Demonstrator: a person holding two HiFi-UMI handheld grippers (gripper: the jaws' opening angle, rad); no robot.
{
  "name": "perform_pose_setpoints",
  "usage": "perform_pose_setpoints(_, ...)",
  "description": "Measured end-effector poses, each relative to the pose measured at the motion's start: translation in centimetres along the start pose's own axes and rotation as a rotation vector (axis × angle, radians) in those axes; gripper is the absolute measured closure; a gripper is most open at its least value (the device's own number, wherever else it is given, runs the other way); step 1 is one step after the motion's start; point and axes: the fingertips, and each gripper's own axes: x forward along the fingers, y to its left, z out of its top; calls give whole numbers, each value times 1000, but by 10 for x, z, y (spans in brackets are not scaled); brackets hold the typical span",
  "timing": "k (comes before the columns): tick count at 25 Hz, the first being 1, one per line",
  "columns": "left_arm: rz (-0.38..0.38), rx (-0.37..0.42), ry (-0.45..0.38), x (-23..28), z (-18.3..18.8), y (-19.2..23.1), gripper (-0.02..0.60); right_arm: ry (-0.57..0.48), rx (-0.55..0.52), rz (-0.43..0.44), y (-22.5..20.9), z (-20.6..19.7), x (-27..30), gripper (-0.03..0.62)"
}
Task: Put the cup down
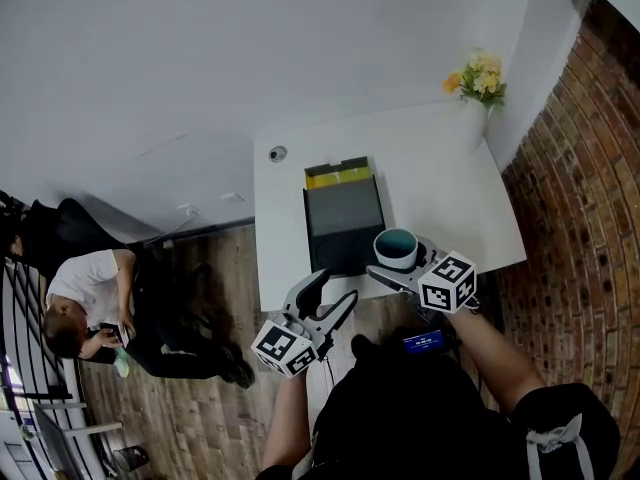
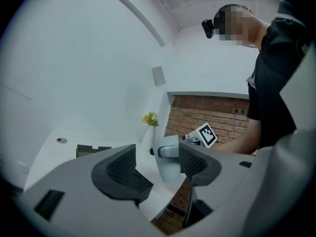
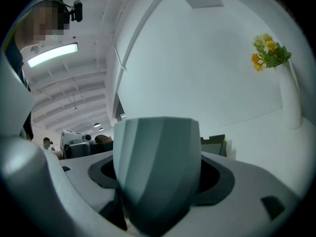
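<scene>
The right tongs pinch the grey, teal-lined cup just right of the frame's centre. It is over the near edge of the white tabletop, beside a dark box. At lower centre the left tongs stand spread, gripping nothing. The marker cubes carry black-and-white square patterns, not letters.
</scene>
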Motion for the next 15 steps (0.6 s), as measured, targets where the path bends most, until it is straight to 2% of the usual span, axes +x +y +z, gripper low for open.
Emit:
perform_pose_setpoints(7, 55, -13, -1, -18, -3, 11, 304, 25, 4, -13, -24, -4, 51, 214)
perform_pose_setpoints(15, 119, -39, -17, -31, -4, 28, 305, 64, -62, -1, -38, -3, 98, 214)
